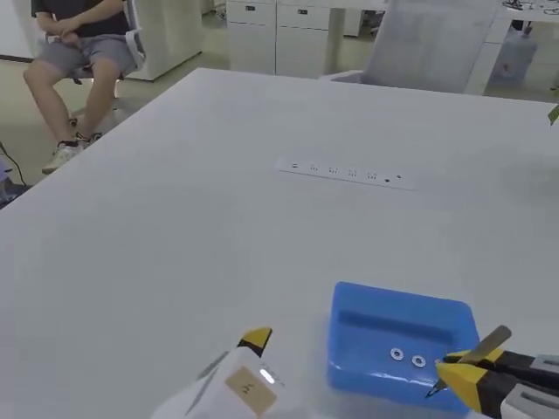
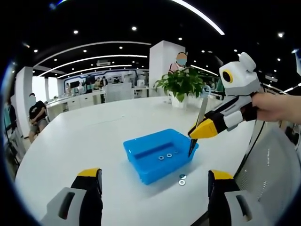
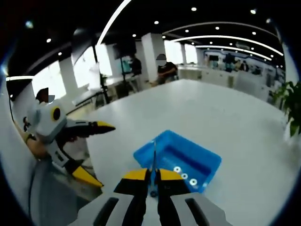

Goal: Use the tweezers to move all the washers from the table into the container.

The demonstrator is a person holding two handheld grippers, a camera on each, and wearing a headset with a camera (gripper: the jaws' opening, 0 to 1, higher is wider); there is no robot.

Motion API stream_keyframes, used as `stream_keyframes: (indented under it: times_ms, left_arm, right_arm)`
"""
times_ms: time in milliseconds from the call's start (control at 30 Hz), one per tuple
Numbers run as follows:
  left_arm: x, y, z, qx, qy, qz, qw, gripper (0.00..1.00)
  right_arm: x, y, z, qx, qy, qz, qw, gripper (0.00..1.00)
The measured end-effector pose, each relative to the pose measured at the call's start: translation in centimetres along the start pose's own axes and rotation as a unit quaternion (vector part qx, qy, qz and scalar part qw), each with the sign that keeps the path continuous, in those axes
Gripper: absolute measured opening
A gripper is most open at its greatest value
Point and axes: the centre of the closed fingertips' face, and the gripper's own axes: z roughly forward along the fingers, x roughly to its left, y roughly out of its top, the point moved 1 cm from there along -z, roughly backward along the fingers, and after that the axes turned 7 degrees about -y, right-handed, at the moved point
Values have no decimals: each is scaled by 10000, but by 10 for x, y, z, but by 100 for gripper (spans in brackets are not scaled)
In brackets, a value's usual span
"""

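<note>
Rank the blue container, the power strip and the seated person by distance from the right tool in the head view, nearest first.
1. The blue container: bottom right, directly beside the right tool.
2. The power strip: mid-table, beyond the container.
3. The seated person: top left, past the table's far edge.

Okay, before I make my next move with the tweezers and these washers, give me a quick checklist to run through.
1. Tweezers clamped in right gripper: ok.
2. Washer held at the tweezers' tip: cannot tell.
3. Tip close to the blue container rim: ok.
4. Stored washers lying flat inside the container: ok, two seen in the head view.
5. Table free of washers: not ok, two loose washers lie beside the container.
6. Left gripper open and apart from the container: ok.
</note>
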Motion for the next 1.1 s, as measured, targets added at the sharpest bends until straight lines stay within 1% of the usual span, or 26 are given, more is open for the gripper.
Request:
stream_keyframes:
  times_ms: [200, 333, 533, 800, 900, 1033, 1100]
  left_arm:
    - [0, -2, 0, 42, -4, -11, 10000, 95]
    - [0, -2, 0, 58, -2, -12, 10000, 95]
    - [-1, -4, 1, 105, -21, -20, 9999, 95]
    - [-1, -6, 1, 149, -32, -20, 9999, 94]
    - [-1, -7, 1, 178, -39, -16, 9998, 94]
    - [-1, -7, 1, 186, -39, -14, 9998, 94]
    - [-1, -8, 1, 199, -38, -15, 9998, 94]
  right_arm:
    - [4, -12, 8, 142, 147, 70, 9998, 3]
    - [8, -23, 17, 323, 258, 81, 9991, 3]
    - [7, -35, 30, 481, 309, 91, 9983, 4]
    - [11, -41, 37, 595, 354, 14, 9976, 4]
    - [13, -41, 37, 614, 355, -88, 9974, 4]
    - [8, -45, 40, 626, 350, -136, 9973, 4]
    - [8, -45, 40, 637, 358, -179, 9972, 4]
